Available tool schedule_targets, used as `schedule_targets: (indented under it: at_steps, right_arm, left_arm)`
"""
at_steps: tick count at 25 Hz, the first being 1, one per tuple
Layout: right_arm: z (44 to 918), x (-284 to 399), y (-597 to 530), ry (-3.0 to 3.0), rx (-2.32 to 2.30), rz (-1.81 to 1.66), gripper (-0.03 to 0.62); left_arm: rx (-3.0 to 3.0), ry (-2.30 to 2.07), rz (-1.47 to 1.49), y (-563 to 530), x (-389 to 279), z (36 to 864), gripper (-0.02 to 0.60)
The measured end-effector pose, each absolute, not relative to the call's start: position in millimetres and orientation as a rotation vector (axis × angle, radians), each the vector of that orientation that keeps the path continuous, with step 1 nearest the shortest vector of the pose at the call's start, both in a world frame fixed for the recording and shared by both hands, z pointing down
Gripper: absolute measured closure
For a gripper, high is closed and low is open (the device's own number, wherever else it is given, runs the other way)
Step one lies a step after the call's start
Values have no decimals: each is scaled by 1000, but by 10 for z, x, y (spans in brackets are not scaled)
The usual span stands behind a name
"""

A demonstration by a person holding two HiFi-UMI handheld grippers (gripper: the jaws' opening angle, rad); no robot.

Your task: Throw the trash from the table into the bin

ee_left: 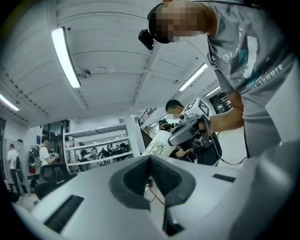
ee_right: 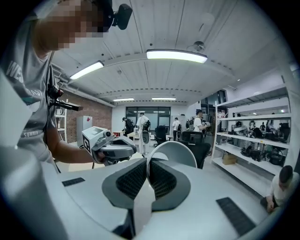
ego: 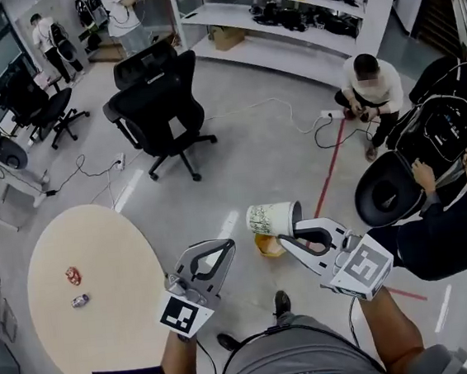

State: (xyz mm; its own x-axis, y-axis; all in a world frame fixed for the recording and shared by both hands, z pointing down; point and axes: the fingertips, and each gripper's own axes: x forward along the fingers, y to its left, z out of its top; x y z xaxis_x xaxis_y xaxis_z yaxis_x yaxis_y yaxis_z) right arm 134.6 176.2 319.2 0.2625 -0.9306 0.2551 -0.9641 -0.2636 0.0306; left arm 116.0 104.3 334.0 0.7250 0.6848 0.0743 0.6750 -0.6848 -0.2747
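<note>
The right hand-held gripper is clamped on a paper cup, the left hand-held gripper is closed on nothing, and a red scrap and a silvery scrap are left on the tabletop.

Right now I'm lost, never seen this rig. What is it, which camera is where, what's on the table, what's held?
There is no robot here. A person holds a two-jaw tool in each hand. The head view comes from a camera on the person's head, looking down. Each gripper view rides on one tool and looks along its jaws. The left gripper has its jaws together with nothing between them. The right gripper is shut on the wall of a paper cup. On the round table lie a red scrap and a silvery scrap.
</note>
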Motion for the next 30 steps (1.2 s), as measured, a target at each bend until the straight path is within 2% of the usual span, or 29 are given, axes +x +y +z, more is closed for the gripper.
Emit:
schedule_targets:
  at_steps: [7,12,17,22,30]
  right_arm:
    - [3590,1941,2051,-1727,2436,369,566]
    - [4352,2200,2166,-1663,2484,552,566]
    - [5633,2571,2176,-1604,2538,764,566]
    - [7318,2874,2145,-1503,2524,953,566]
    - [9619,3101,2062,-1421,2438,1186,565]
  left_arm:
    - [-2563,-1195,-46,1352,1766,3724,540]
    - [-2596,-1266,-111,1414,1991,4296,540]
    - [-2669,-1291,-324,1351,2299,5475,540]
    - [-2709,-1314,-623,1307,2457,7018,540]
    - [-2698,-1308,-971,1304,2562,9189,540]
